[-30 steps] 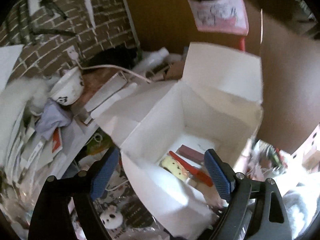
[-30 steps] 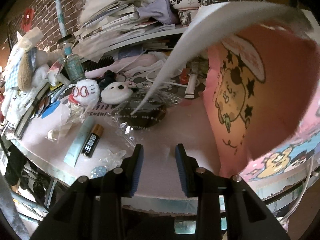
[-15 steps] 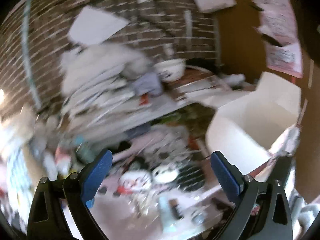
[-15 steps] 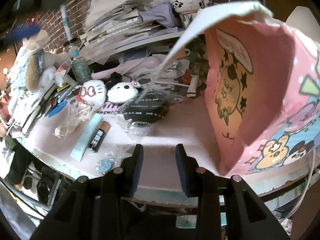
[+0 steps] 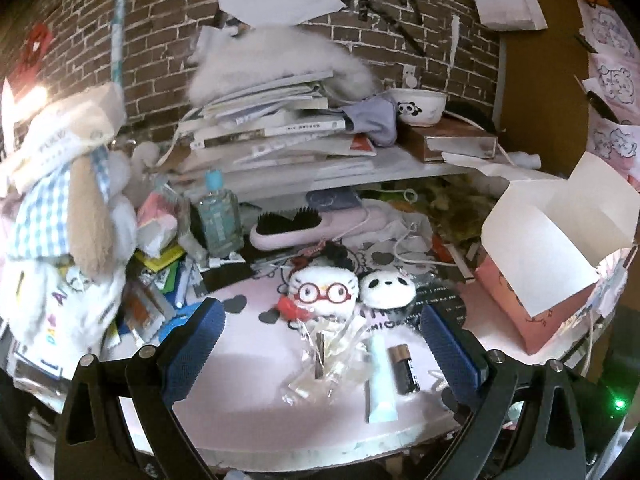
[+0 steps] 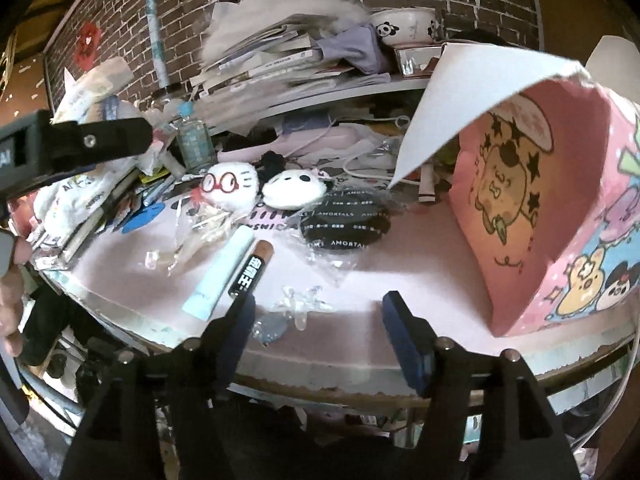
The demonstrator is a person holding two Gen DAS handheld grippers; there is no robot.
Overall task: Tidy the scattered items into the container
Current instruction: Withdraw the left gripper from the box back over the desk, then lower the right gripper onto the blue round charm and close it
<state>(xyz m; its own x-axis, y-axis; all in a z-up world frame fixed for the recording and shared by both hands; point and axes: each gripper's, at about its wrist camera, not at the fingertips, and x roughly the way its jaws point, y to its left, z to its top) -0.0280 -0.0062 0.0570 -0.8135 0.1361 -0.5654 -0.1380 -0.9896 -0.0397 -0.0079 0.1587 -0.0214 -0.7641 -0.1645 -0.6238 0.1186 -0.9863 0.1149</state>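
Swinging my left tongs point(image 5: 320, 344) away from the pink box point(image 5: 532, 280) at the table's point(image 5: 248, 420) right, I hover them spread over the battery point(image 5: 405, 369) and tube point(image 5: 380, 380), while my right tongs point(image 6: 316, 324) widen, empty, nearby.

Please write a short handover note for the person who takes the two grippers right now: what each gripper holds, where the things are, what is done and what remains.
Left gripper: open, empty, above the loose items at the table front.
Right gripper: open, empty, near the table edge.
Pink box stands at the right, flaps open; its inside is not visible now.
Still on the table: battery, pale blue tube, glasses plush, panda plush, black pouch in plastic, clear wrapper.
Left to do: move these into the box, perhaps the battery or tube first, as they lie nearest.
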